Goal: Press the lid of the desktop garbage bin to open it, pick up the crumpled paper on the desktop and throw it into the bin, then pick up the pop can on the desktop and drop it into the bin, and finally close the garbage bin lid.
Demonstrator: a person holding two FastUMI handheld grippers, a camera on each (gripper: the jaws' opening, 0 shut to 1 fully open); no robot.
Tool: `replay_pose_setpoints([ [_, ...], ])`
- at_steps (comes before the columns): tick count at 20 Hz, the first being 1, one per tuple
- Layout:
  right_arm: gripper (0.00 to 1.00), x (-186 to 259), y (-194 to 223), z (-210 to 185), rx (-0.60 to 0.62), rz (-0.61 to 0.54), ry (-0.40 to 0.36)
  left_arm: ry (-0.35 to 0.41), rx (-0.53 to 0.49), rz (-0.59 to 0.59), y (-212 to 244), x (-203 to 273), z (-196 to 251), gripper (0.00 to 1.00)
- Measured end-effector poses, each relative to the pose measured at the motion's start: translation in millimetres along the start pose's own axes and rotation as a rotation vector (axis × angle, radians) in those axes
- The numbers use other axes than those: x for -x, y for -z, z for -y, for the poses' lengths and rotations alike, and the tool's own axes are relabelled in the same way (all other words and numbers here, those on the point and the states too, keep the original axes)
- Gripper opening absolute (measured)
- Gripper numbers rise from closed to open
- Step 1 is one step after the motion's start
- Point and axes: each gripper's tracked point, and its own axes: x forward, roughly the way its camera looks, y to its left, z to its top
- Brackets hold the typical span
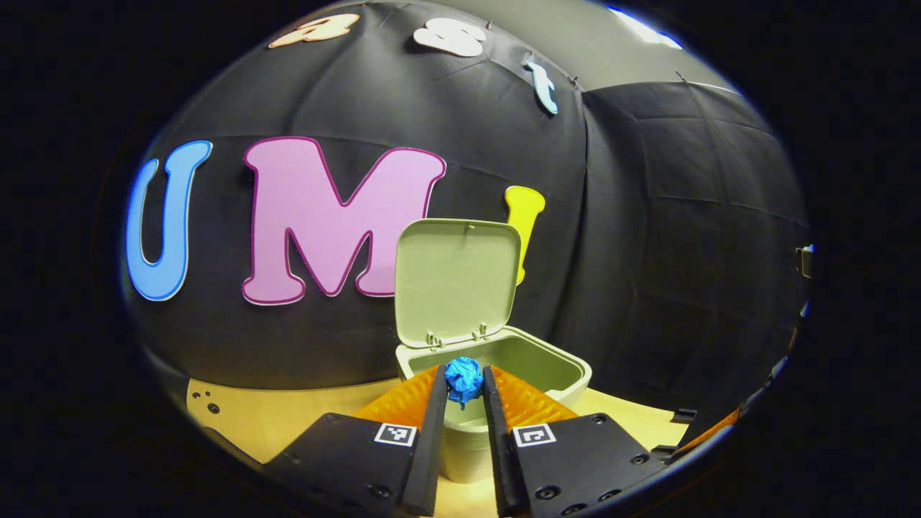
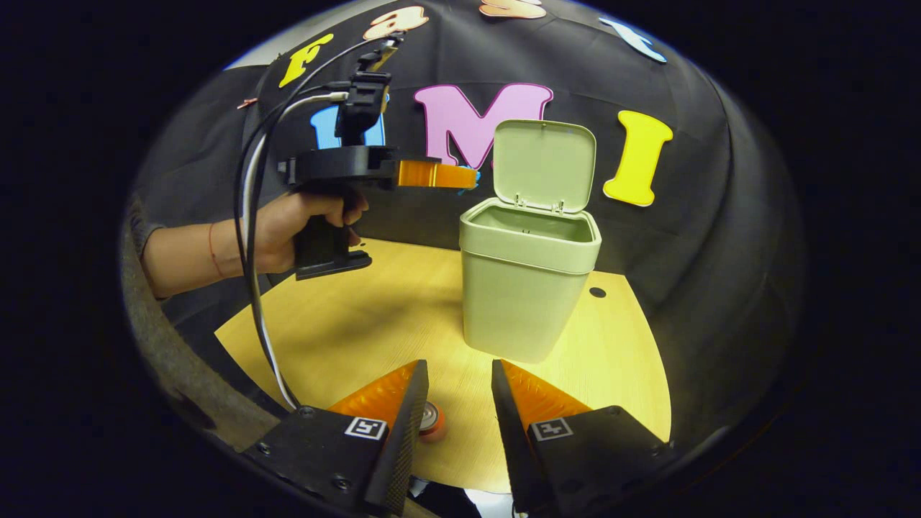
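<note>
The pale green bin stands on the wooden table with its lid swung up and open. In the left gripper view, my left gripper is shut on the blue crumpled paper, held just above the near rim of the bin, whose lid stands upright behind. The right gripper view shows that left gripper, held by a hand, left of the bin at rim height. My right gripper hangs open above the table. The pop can lies below it, partly hidden by the left finger.
The round wooden table has a small dark hole right of the bin. Black cloth walls close in behind and to both sides. A cable trails down from the left gripper past the person's forearm.
</note>
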Motion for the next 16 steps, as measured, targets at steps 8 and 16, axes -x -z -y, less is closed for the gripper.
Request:
replay_pose_setpoints([
  [8,0.58,3.5,17.1,21.6,-0.051,-0.038,0.047,0.007,0.0,-0.058,24.1,-38.0,1.8,0.35],
  [16,0.57,7.9,28.5,25.6,-0.086,-0.056,0.061,0.02,-0.001,-0.076,32.3,-40.7,10.6,0.78],
])
